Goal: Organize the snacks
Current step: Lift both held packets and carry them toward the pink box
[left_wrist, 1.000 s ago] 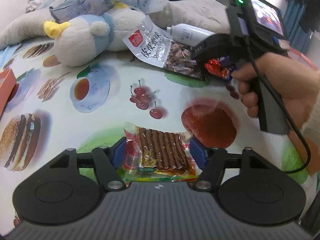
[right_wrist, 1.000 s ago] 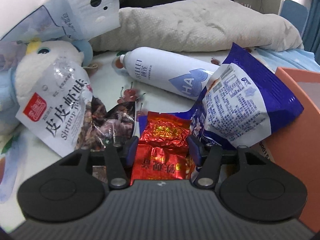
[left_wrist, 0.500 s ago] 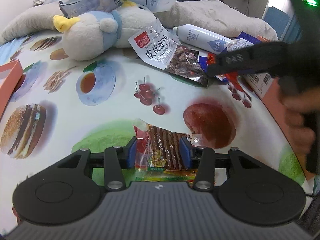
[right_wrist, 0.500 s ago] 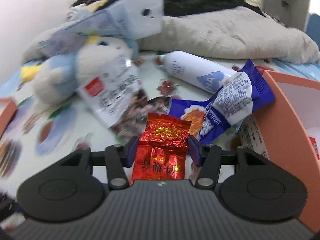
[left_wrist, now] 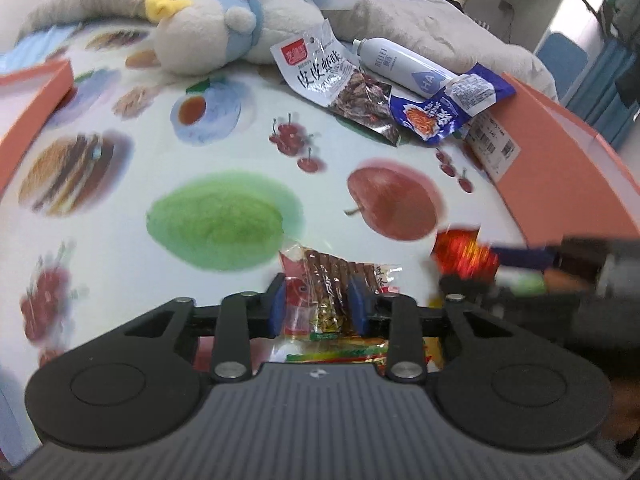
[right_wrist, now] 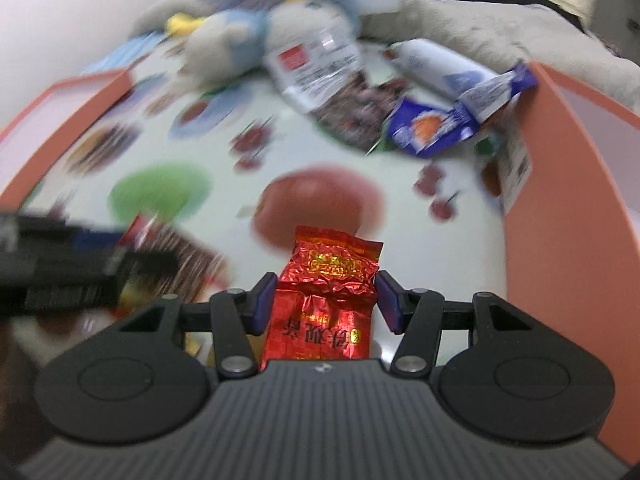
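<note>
Snacks in both claws, mid-carry over a fruit-print cloth [left_wrist: 224,132] (it looks like a bed cover, with pillows and a plush toy [left_wrist: 224,28] at the far end).

Left claw [left_wrist: 318,306]: jaws have just been closing, and the blue pads now pinch a clear packet of brown sticks [left_wrist: 340,280] across its narrow waist. The packet's long axis runs forward along the fingers, its front end jutting out past the tips.

Right claw [right_wrist: 326,304]: a red foil packet [right_wrist: 326,292] stands upright between the pads, crimped top forward. The left pad meets the foil; the right pad seems to show a thin gap, so the grip looks light, though the packet rides with the claw.

Key relation: an orange box [right_wrist: 560,200] lies to the right of both claws, its near wall just beside the right claw and well apart from the left. A second orange tray [left_wrist: 36,92] sits at the far left edge, nearer the left hand. My reading is that each packet goes to the container on its own side, the right hand having the shorter reach.

Still loose on the cloth at the far end: a shrimp snack bag [left_wrist: 320,68], a blue packet [left_wrist: 444,104] and a white bottle [left_wrist: 400,64], all close together.
</note>
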### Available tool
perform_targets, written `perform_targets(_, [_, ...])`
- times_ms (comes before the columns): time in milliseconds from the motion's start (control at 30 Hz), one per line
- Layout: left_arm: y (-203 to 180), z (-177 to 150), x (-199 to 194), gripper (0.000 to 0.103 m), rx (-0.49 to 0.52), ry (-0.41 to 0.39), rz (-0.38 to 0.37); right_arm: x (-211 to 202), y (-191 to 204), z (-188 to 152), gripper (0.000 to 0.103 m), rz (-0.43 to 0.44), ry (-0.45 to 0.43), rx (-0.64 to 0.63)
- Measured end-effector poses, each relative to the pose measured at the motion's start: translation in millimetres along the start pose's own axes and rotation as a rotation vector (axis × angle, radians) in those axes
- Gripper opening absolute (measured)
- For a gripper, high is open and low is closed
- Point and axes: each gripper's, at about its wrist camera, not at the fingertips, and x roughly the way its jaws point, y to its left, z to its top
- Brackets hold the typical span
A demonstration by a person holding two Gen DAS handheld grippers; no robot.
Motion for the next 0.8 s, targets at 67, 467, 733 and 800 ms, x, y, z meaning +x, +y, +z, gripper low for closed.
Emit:
perform_targets(67, [1.3,-5.1,-3.9,0.036,-0.053,0.007,-0.033,-4.3,8.6,-11.9,0.056,0.004,0.007,-0.043])
perform_targets(467, [11.0,-19.4,-15.3,0.036,-0.349,0.048,-0.296,-17.3,0.4,-37.0,0.056,-0.01,-0.008,-0.027])
perform_targets(733, [2.6,-28.9,-7.9,0.036,-0.452,0.1,-0.413,-24.2,-9.7,-48.2,0.056,0.011,-0.017,0.015])
perform_targets(800, [-4.4,-28.5,-6.1,0.036,-0.417,0.107,-0.365,-24.6,-10.4,-48.7,0.056,0.013,-0.02,0.02])
